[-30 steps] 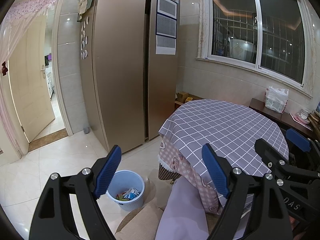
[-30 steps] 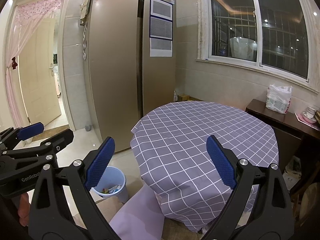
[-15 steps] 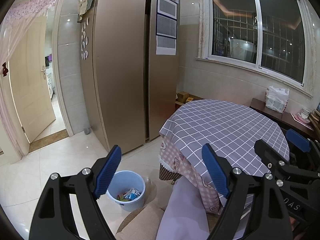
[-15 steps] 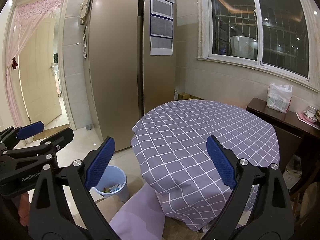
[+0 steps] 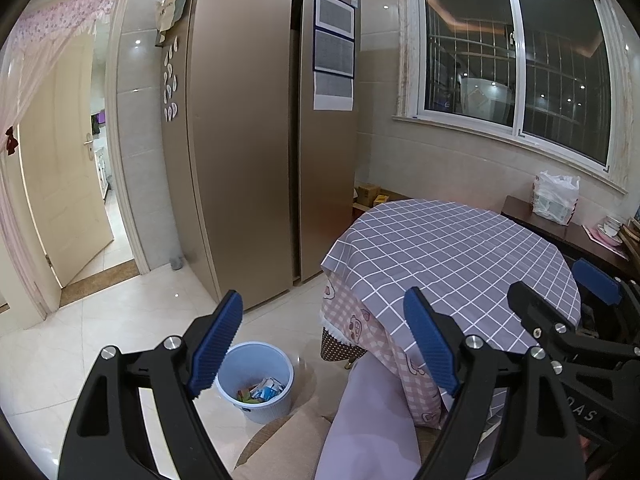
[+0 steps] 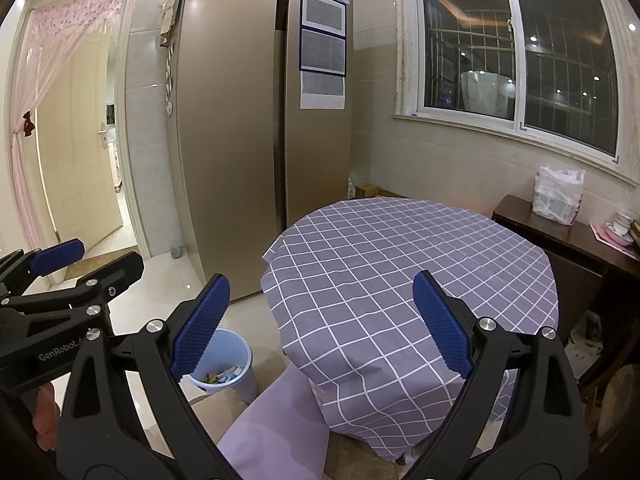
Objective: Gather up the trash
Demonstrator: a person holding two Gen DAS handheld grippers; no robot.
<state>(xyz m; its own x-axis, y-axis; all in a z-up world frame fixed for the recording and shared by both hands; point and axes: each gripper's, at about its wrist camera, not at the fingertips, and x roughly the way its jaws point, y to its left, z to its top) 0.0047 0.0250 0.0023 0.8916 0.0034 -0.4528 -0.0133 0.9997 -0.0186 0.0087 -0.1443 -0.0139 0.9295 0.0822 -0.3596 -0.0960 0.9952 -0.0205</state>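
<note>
Left wrist view showed my left tongs spread wide and empty, and my right tongs likewise. The blue bin stood on the floor beside the tabletop, already holding wrappers. No loose trash was visible, so collecting seemed nearly done. Floor around the bin gave free room.

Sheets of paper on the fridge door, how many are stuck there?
3, stacked in a column on the right fridge door: top sheet, middle sheet, and bottom sheet directly below it. None appear hidden.
</note>
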